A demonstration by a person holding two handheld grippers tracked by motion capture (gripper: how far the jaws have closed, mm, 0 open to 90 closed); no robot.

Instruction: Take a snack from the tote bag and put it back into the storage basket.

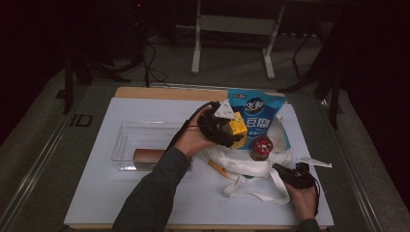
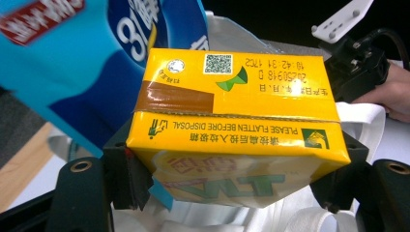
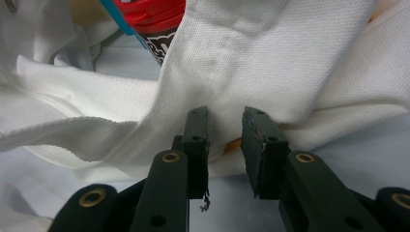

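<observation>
Two grippers work: left gripper (image 1: 231, 126) squeezes the yellow carton (image 2: 237, 128); lower it gently into the white bag (image 1: 241, 164), while the right gripper (image 3: 226, 126), slightly spread, nips the bag's cloth.

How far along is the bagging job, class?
Done: the blue pouch and a red-lidded jar stand in the white bag. In hand: the left tongs grip a yellow carton above it. Left: lowering it in; a brown item waits in the clear tray.
</observation>
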